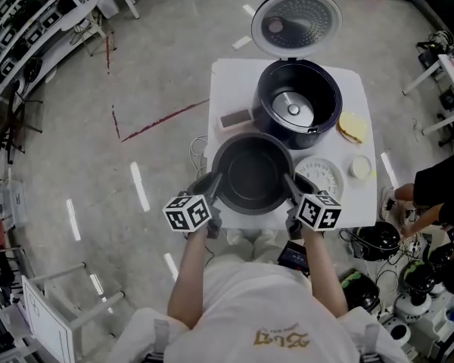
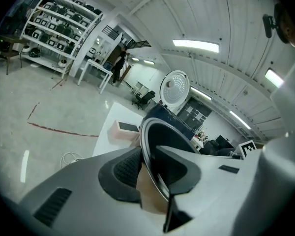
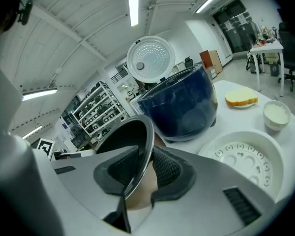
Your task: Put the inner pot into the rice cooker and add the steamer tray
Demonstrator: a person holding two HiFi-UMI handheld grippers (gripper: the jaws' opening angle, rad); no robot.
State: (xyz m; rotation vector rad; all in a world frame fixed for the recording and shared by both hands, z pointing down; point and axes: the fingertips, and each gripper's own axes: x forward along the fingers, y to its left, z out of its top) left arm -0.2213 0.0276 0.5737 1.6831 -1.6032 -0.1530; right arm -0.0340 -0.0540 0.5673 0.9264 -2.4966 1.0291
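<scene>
The dark inner pot sits at the near part of the white table, just in front of the open rice cooker. My left gripper is shut on the pot's left rim. My right gripper is shut on its right rim. In each gripper view one pad lies inside the rim and one outside. The cooker's bowl is empty and its lid stands up behind. The white steamer tray lies on the table right of the pot, and shows in the right gripper view too.
On the table's right side lie a yellow sponge-like piece and a small white bowl. A pinkish box lies left of the cooker. A white cable hangs at the table's left edge. Equipment crowds the floor at right.
</scene>
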